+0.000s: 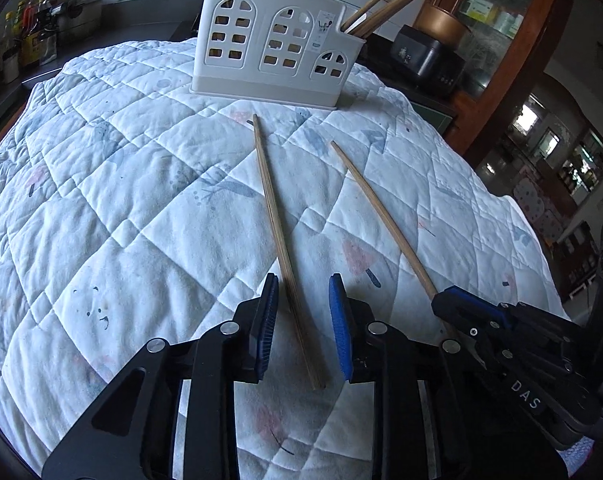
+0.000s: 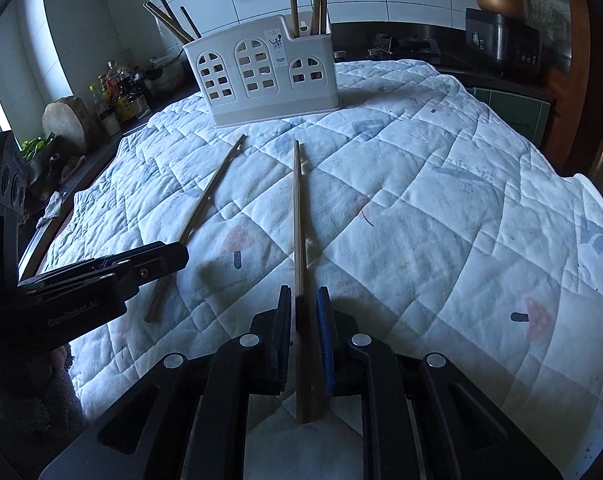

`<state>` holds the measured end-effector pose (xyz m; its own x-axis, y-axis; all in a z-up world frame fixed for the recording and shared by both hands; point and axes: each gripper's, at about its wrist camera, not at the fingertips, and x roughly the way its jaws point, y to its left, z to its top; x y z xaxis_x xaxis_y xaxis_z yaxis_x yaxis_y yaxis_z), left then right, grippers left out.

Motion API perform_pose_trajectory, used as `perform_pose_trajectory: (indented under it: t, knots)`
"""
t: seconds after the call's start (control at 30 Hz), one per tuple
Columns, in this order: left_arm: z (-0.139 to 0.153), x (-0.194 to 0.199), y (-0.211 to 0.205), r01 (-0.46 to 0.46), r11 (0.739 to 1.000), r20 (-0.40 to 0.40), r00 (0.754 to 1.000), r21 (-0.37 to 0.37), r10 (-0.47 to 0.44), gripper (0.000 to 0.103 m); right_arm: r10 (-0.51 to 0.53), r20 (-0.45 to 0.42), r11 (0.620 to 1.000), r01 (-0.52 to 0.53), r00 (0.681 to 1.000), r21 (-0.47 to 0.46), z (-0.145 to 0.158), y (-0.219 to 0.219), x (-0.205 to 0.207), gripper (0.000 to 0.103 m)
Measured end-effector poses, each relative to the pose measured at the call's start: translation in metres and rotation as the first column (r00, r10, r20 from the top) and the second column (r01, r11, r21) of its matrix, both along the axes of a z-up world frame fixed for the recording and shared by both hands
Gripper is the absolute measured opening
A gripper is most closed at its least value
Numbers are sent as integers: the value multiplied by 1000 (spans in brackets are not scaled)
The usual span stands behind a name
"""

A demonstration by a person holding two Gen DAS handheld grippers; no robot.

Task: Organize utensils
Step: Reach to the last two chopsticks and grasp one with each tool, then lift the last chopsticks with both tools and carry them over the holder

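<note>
Progress: several chopsticks already stand in white plastic holder [image 1: 275, 44] at 12 o'clock, two left on quilted surface [image 1: 101, 200] | left gripper [image 1: 303, 326] fingers open, straddling left chopstick [image 1: 287, 256] | right gripper [image 2: 304, 336] fingers closed on right chopstick [image 2: 299, 216], apparently unlifted | slim wooden sticks; soft padded cloth.

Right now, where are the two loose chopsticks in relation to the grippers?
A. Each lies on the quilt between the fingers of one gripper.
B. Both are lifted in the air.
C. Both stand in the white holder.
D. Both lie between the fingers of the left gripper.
A: the left chopstick lies on the quilt inside the open left gripper, and the right chopstick lies between the narrowly spaced fingers of the right gripper.
</note>
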<state>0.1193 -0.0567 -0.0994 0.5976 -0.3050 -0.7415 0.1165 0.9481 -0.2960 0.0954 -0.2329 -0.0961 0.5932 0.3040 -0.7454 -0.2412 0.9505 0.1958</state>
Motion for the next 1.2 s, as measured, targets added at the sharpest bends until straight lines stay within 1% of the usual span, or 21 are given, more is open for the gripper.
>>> perform_pose_trajectory:
  t: [0.13, 0.23, 0.37, 0.47, 0.57, 0.63, 0.8, 0.93, 1.0, 1.1, 1.2]
  knots:
    - [-2, 3, -2, -10, 1000, -8, 1000, 17, 11, 23, 19, 4, 1000, -19, 1000, -7, 0, 4, 0, 13]
    - [-2, 4, -6, -13, 999, -8, 1000, 50, 13, 20, 25, -3, 1000, -25, 1000, -13, -2, 5, 2, 13]
    - [-2, 6, -7, -27, 996, -8, 1000, 82, 28, 10, 27, -12, 999, -27, 1000, -17, -4, 5, 3, 13]
    - [-1, 6, -8, -26, 994, -7, 1000, 102, 26, 8, 23, -9, 999, -24, 1000, -33, -5, 6, 3, 7]
    - [5, 5, -4, -25, 996, 2, 1000, 83, 25, 5, 22, -4, 999, -22, 1000, -27, -3, 4, 2, 7]
    - [10, 2, 1, -26, 997, 17, 1000, 66, 25, 5, 21, 15, 999, -21, 1000, -38, 2, 3, 0, 7]
    - [40, -7, 18, -41, 999, 97, 995, 25, 38, 5, 25, 100, 999, -21, 995, -42, 34, -3, -7, 7]
    - [67, -11, 29, -38, 999, 169, 985, 16, 34, 5, 40, 188, 998, -32, 981, -49, 72, -4, -6, 7]
    - [78, -9, 34, -35, 999, 193, 981, 12, 32, 5, 55, 223, 998, -44, 973, -53, 92, -4, -2, 7]
    - [91, -4, 40, -28, 1000, 219, 975, 10, 25, 5, 83, 245, 996, -75, 966, -45, 117, -4, 10, 7]
    - [103, 5, 43, -9, 1000, 234, 972, 13, 5, 5, 119, 246, 993, -113, 962, -36, 141, -1, 26, 7]
